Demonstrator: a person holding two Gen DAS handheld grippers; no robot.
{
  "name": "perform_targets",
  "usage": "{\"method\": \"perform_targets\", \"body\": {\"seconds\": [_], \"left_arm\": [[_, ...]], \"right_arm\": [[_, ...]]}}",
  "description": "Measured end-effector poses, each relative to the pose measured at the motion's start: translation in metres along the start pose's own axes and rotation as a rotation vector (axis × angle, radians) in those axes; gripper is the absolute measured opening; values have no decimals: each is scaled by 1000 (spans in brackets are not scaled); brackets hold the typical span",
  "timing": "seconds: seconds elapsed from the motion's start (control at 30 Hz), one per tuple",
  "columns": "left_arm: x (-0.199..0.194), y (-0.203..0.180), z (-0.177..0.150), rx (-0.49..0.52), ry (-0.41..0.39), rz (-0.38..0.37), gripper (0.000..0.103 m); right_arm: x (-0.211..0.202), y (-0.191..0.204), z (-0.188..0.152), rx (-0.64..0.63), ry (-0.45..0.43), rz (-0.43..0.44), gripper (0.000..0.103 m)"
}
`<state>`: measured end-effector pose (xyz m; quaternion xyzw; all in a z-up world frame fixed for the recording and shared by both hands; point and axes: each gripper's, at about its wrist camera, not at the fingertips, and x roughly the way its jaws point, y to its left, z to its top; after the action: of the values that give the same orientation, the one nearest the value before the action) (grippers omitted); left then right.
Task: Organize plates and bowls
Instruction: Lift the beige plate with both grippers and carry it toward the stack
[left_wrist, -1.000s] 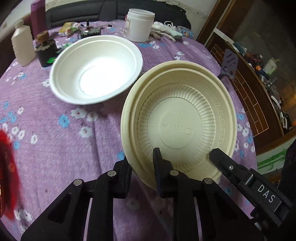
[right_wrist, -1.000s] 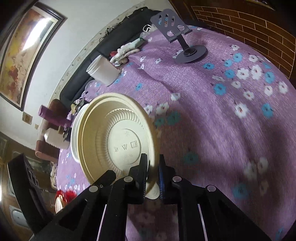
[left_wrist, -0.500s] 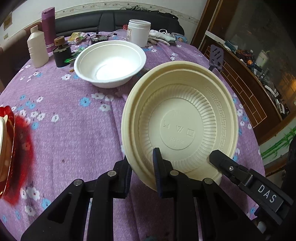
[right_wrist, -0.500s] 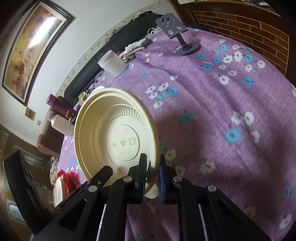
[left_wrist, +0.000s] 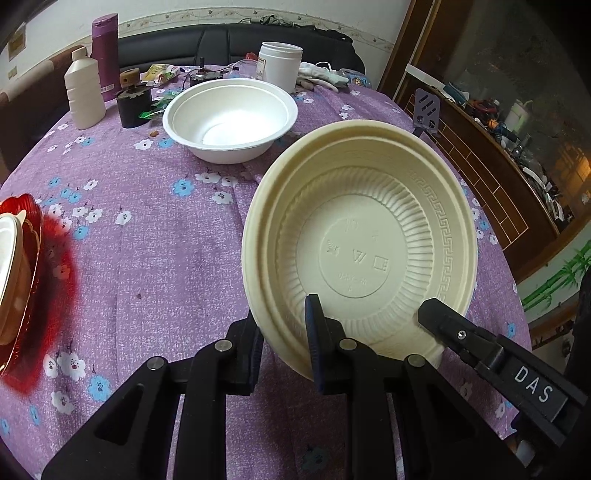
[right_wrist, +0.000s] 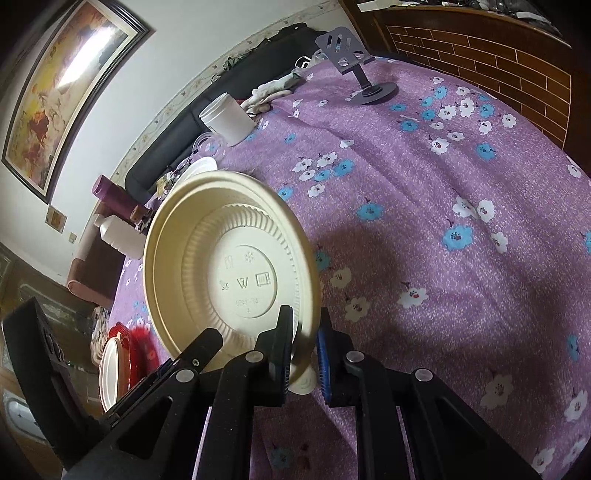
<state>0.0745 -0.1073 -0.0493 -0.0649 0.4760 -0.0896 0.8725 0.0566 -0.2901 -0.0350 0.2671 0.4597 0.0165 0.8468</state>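
Cream plate (left_wrist: 369, 236) is up off the counter (left_wrist: 147, 258), tipped on edge with its underside facing the right wrist camera. Both grippers have it by the lower rim. The left gripper (left_wrist: 282, 325) has one finger behind the rim and one inside the well, and the right gripper (right_wrist: 303, 325) is pinched narrow on the rim just beside it. The rim looks doubled, so it might be two plates nested, though I can't say for sure.

My read is that this is the carry step, plate lifted and not yet put anywhere. Next it needs a destination. The likely ones are the red dish (left_wrist: 33, 229) at the left edge (something pale already sits in it) or the white bowl (left_wrist: 229, 118) further back. One gripper will probably have to let go before it's laid flat.

The purple cloth between them has nothing on it, so the path looks fine. The clutter is behind the bowl: black jar (left_wrist: 133, 105), white bottle (left_wrist: 84, 96), purple flask (left_wrist: 105, 48), white tub (left_wrist: 280, 64). A phone stand (right_wrist: 354, 70) sits well off on the right.
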Motion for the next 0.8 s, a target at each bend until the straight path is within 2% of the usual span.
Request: {"method": "perform_targets", "body": {"seconds": [0.33, 0.8], "left_arm": [[-5, 4, -7, 1, -3, -13, 19], [-15, 10, -13, -11, -9, -7, 19]], "right_arm": [[-2, 3, -5, -6, 1, -11, 12], [-3, 7, -11, -18, 11, 21, 12]]}}
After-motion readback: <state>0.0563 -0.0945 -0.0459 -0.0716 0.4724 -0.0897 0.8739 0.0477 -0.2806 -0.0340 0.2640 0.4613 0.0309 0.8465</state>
